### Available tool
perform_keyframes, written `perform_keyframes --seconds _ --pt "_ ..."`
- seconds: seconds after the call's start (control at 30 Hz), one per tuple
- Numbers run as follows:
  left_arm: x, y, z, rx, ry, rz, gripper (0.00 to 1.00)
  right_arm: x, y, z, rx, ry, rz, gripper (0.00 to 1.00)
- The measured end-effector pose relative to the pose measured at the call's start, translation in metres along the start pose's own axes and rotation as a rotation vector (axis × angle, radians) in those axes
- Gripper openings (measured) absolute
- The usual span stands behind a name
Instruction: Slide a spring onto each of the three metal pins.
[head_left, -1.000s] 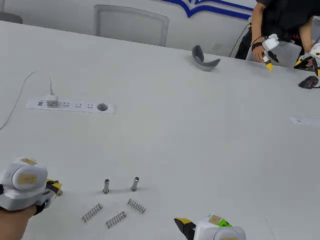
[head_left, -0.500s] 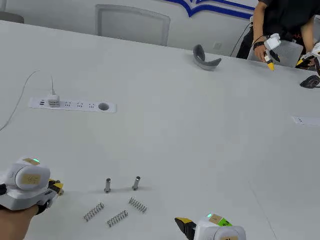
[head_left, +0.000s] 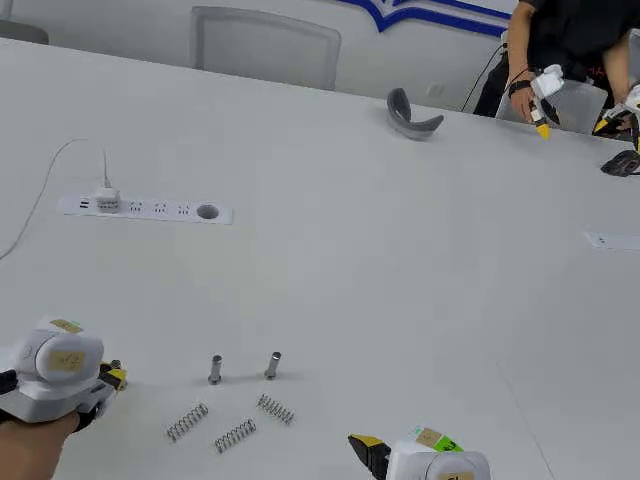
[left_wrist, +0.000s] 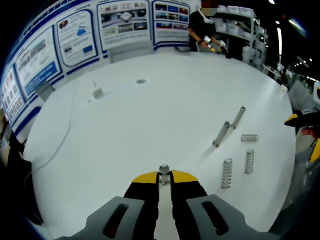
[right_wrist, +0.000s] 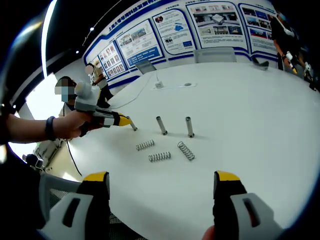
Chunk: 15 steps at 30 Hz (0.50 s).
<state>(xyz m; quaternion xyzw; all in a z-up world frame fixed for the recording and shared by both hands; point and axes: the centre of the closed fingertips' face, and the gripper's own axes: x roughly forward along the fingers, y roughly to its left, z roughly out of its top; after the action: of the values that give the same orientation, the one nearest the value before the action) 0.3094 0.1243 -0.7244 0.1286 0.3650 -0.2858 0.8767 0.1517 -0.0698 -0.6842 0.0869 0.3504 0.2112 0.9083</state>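
Our left gripper (left_wrist: 163, 176) is pinched narrow on a small metal pin (left_wrist: 163, 169). We see the pin end-on, so its long axis runs forward out of the jaws; in the right gripper view it slants down toward the white table (head_left: 350, 250). Our right gripper (right_wrist: 160, 182) gapes wide and holds nothing. Ahead of it two smooth steel pins (right_wrist: 161, 125) stand upright side by side, and three coiled wire springs (right_wrist: 159, 157) lie flat on the table near them.

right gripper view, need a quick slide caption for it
Open right tool faces three springs and two upright pins on the table, while the left tool grips a third pin.
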Motion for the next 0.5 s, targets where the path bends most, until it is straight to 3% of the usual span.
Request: perform_keyframes --seconds 0.5 --pt "-0.0012 0.0009 -0.0101 -0.021 0.014 0.001 0.08 -0.0002 -0.0013 0.0022 0.0 -0.005 -0.003 0.87"
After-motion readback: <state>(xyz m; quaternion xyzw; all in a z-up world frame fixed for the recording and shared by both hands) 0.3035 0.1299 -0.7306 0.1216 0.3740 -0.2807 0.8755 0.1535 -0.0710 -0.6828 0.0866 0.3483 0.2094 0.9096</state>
